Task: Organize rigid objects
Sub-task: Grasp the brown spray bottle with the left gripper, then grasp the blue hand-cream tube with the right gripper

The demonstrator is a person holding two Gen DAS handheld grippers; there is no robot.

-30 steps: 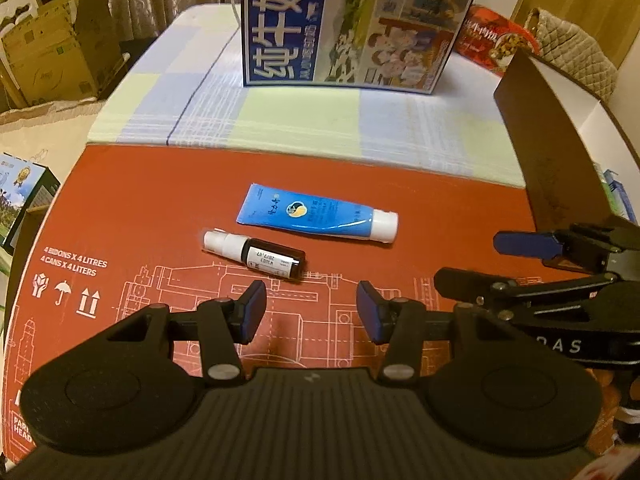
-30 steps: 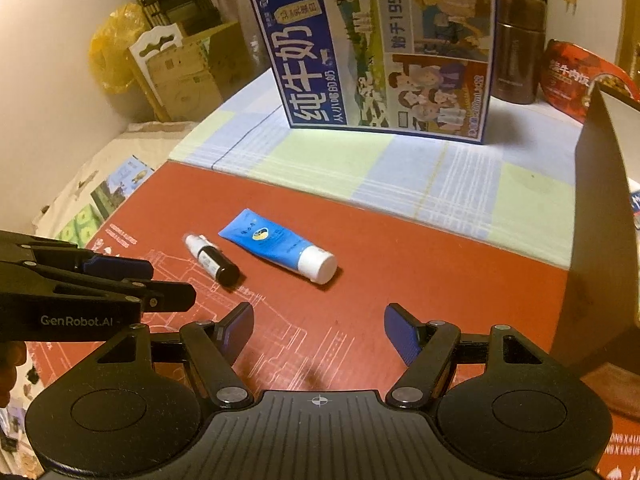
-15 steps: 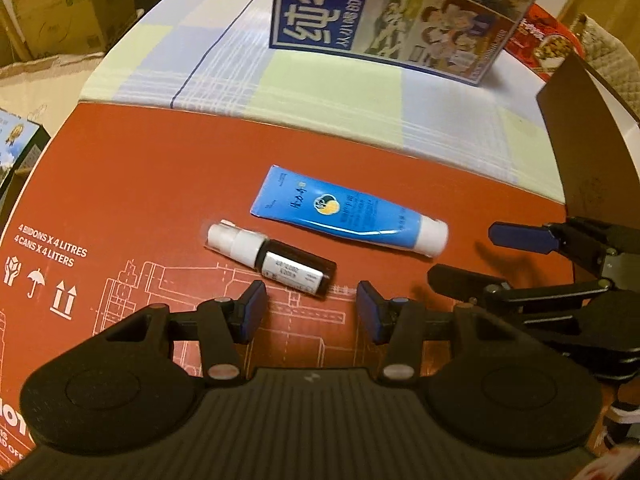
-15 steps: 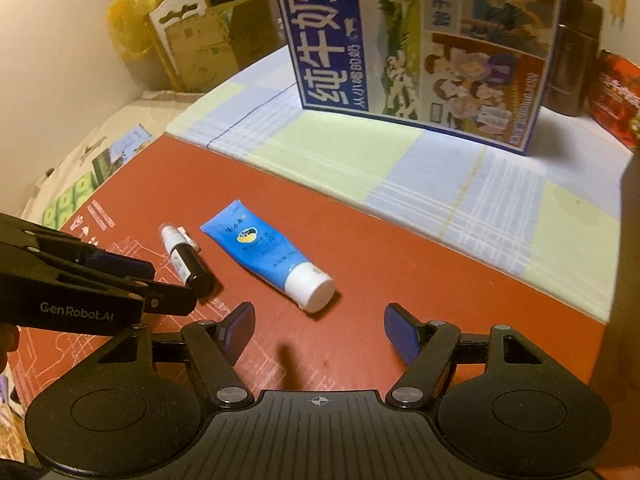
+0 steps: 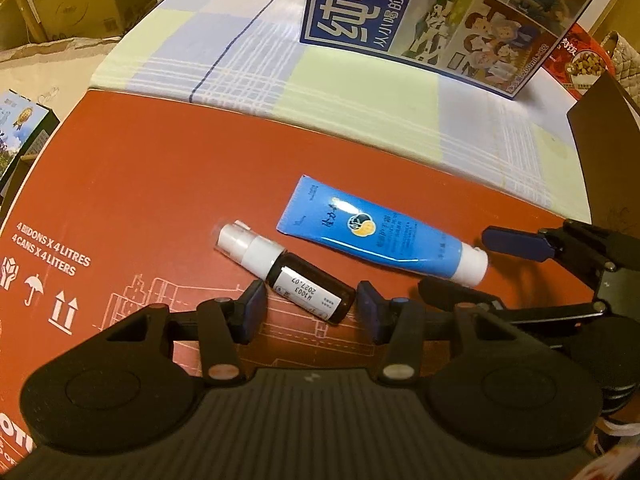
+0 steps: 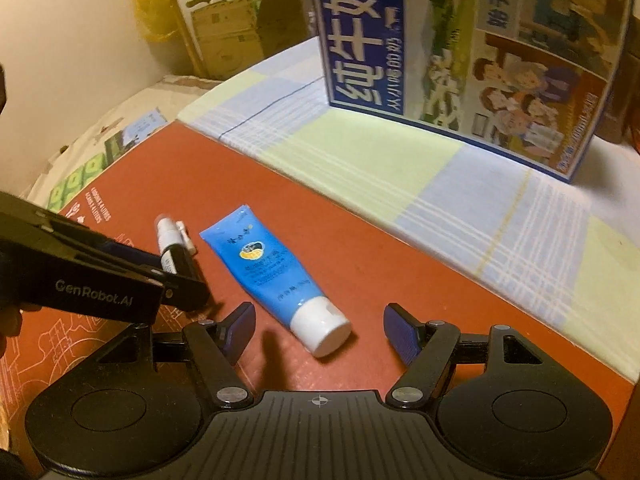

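Observation:
A small dark spray bottle with a white cap lies on the red cardboard sheet. Its dark base end sits between the fingers of my left gripper, which is open and not pressing on it. Beside it lies a blue tube with a white cap. In the right wrist view the tube's cap end lies between the fingers of my right gripper, whose jaws are closing, still apart from the tube. The bottle shows there partly behind the left gripper.
A big blue milk carton box stands on the checked cloth behind the red sheet. A dark cardboard flap rises at the right. Red snack packaging lies at the far right; cardboard boxes stand beyond the table.
Both grippers have come down and forward onto the two items. The bottle's base now lies between the left fingers, the tube's cap between the right ones. The right jaws have narrowed a little.

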